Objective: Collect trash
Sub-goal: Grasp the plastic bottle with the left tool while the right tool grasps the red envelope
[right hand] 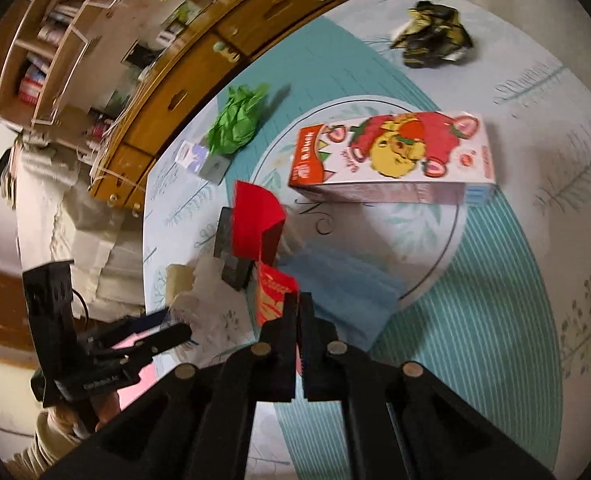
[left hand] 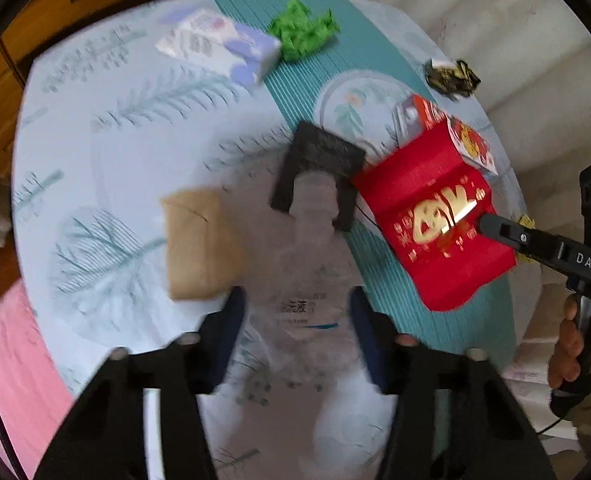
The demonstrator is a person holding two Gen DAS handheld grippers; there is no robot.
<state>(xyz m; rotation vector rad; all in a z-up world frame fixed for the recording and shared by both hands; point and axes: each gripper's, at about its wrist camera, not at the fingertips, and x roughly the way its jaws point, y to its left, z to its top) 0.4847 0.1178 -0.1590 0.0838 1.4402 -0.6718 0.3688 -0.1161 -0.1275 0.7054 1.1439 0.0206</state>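
Right gripper [right hand: 298, 308], lower centre of the right wrist view, has its fingers pressed together on the near edge of the red envelope [left hand: 435, 216]. In the left wrist view the envelope sits at centre right, lifted and bent; we judge it is pinched by the edge so it can be carried off as trash. Its long axis runs from upper left to lower right there, the gold-printed end toward the right gripper.

Left gripper [left hand: 295, 316], bottom centre of its view, is spread wide around a clear plastic bag [left hand: 307, 280] with a black handle strip [left hand: 319, 168] pointing up-frame; we cannot tell if it grips it. Probably the bag is the collector, held open for the envelope.

Still on the table [left hand: 95, 160]: green crumpled paper [left hand: 301, 30], strawberry carton [right hand: 391, 156], black-gold wrapper [right hand: 431, 34], tissue pack [left hand: 219, 46], brown paper piece [left hand: 197, 248].
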